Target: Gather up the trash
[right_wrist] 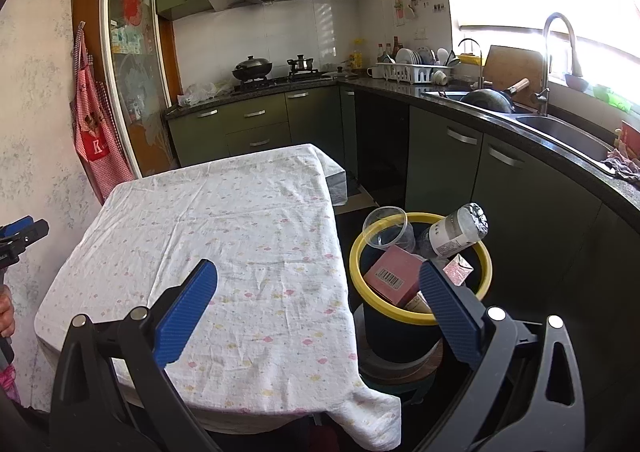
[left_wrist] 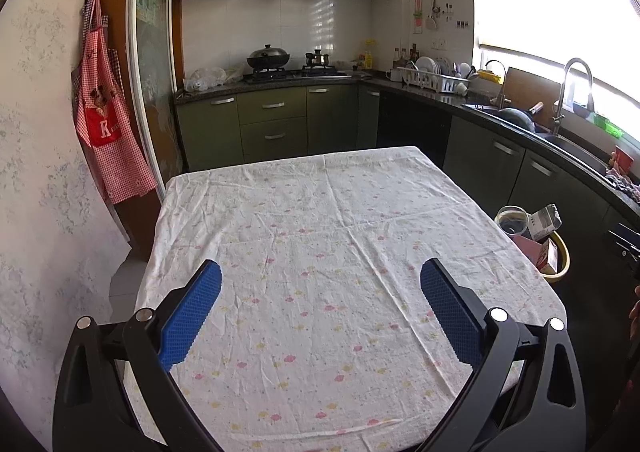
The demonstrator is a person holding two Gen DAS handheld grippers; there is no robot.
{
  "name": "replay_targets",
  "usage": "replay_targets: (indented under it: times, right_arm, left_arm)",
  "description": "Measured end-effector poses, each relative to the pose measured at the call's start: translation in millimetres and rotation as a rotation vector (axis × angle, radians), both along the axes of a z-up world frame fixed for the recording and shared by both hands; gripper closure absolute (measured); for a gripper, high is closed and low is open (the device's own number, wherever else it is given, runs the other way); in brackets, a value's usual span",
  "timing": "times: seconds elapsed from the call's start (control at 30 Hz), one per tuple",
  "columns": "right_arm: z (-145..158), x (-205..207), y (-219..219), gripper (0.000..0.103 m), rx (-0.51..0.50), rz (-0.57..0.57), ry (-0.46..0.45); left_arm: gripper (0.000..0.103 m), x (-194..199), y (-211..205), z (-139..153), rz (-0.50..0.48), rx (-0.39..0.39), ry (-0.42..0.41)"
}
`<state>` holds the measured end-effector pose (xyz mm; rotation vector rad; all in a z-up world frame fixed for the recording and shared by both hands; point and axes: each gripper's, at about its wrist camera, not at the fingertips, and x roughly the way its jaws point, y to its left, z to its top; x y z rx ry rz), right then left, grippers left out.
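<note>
While both jaws gape empty, bin (right_wrist: 420, 316) holds cup (right_wrist: 386, 230), bottle (right_wrist: 456, 232), boxes (right_wrist: 394, 276)

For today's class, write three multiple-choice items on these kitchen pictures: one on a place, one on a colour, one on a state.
1. Where does the yellow-rimmed dark trash bin stand?
A. on the table
B. on the floor beside the cloth-covered table
C. in the sink

2. What colour are the pads of the gripper fingers?
A. blue
B. red
C. green

3. What state are both grippers in?
A. shut on a bottle
B. shut, empty
C. open, empty

Answers:
1 B, the bin sits low at the table's right edge.
2 A, blue pads show in both wrist views.
3 C, the left gripper and right gripper have fingers spread wide with nothing between them.
</note>
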<state>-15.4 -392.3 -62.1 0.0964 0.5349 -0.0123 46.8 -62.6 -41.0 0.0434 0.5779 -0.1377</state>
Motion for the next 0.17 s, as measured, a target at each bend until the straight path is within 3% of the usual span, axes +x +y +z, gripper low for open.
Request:
replay_targets:
  times: [0.17]
  right_arm:
    - [-8,61,23,0.007,0.01,0.111,0.061]
  left_arm:
    - [0.005,78,24,-29,0.037,-0.07,0.101]
